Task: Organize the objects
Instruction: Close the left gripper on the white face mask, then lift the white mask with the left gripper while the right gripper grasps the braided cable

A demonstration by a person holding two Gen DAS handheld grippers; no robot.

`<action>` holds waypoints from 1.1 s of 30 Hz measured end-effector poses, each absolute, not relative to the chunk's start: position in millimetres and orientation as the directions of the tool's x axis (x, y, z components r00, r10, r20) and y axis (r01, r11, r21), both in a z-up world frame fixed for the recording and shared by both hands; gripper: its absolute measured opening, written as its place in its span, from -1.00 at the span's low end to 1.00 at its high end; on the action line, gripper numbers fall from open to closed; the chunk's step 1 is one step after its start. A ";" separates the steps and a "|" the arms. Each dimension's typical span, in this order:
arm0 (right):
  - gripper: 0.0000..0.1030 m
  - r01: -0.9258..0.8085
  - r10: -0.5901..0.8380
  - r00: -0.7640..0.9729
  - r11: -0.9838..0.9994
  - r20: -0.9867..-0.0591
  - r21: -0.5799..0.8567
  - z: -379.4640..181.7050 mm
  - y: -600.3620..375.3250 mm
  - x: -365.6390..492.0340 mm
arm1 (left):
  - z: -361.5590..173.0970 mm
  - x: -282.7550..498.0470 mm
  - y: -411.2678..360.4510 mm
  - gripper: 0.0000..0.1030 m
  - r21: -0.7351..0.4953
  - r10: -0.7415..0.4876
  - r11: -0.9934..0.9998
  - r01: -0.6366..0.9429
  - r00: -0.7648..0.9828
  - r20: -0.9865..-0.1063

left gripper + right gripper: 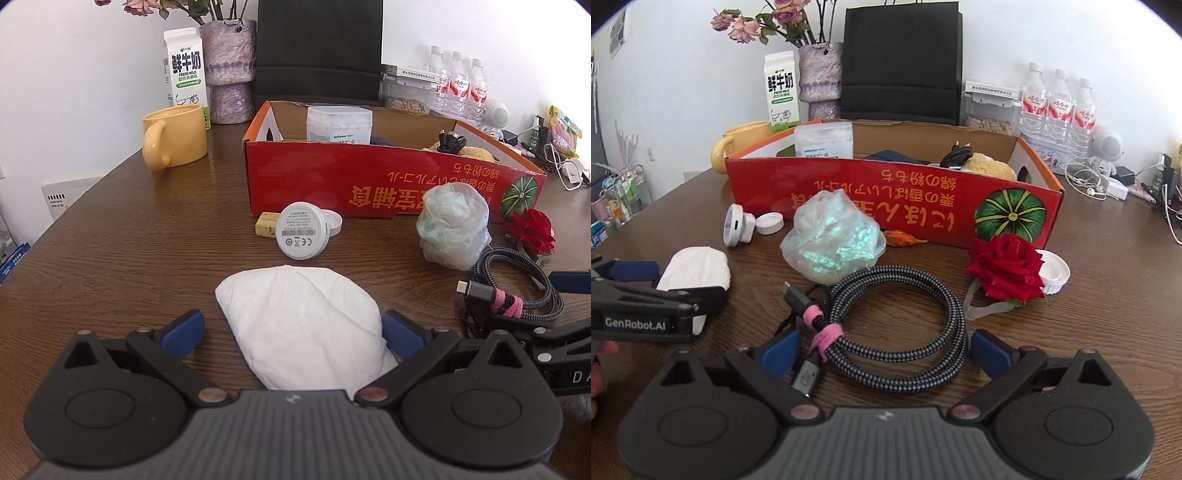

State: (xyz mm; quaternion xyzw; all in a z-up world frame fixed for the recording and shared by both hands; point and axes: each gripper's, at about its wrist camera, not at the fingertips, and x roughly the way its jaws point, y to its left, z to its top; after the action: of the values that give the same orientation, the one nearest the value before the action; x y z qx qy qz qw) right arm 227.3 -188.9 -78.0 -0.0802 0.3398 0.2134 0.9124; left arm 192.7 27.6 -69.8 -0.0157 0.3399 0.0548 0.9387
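Both pairs of jaws stand spread wide; the left gripper (291,328) straddles a white folded cloth (303,325), its right pad touching or nearly touching the cloth's edge, its left pad clear; the right gripper (884,352) brackets a coiled braided cable (901,325) without pinching it; cloth and cable both lie on the table (129,240) in front of the red cardboard box (886,195), the crumpled plastic bag (831,240) between cable and box.

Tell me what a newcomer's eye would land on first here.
The red box with upside-down print and a painted pumpkin spans the middle of the table. In front of it lie a red rose, a coiled braided cable between the open right gripper, and a white pouch between the open left gripper.
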 end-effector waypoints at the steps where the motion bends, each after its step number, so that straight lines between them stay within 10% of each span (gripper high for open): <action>1: 1.00 -0.449 0.336 0.676 0.894 -0.655 -0.005 -77.8 -188.0 229.5 | -69.8 192.4 28.4 1.00 0.008 0.086 0.994 -0.106 0.764 -0.640; 14: 1.00 -0.435 0.345 0.684 0.900 -0.642 0.021 -81.0 -187.1 243.6 | -69.9 191.7 23.7 0.99 0.007 0.130 0.987 -0.162 0.758 -0.639; 25: 1.00 -0.416 0.331 0.692 0.909 -0.642 0.020 -80.9 -187.7 237.3 | -64.8 177.7 29.6 0.51 0.022 0.034 0.999 -0.026 0.778 -0.628; 33: 1.00 -0.416 0.330 0.692 0.909 -0.642 0.020 -81.4 -187.7 236.0 | -52.2 171.0 36.5 1.00 -0.083 0.031 0.991 -0.104 0.788 -0.614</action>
State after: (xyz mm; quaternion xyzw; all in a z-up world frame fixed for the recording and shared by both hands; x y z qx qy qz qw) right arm 236.0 -187.7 -81.4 -0.0637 0.3356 0.2034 0.9176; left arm 171.0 36.5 -52.2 -0.0561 0.3234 0.0358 0.9439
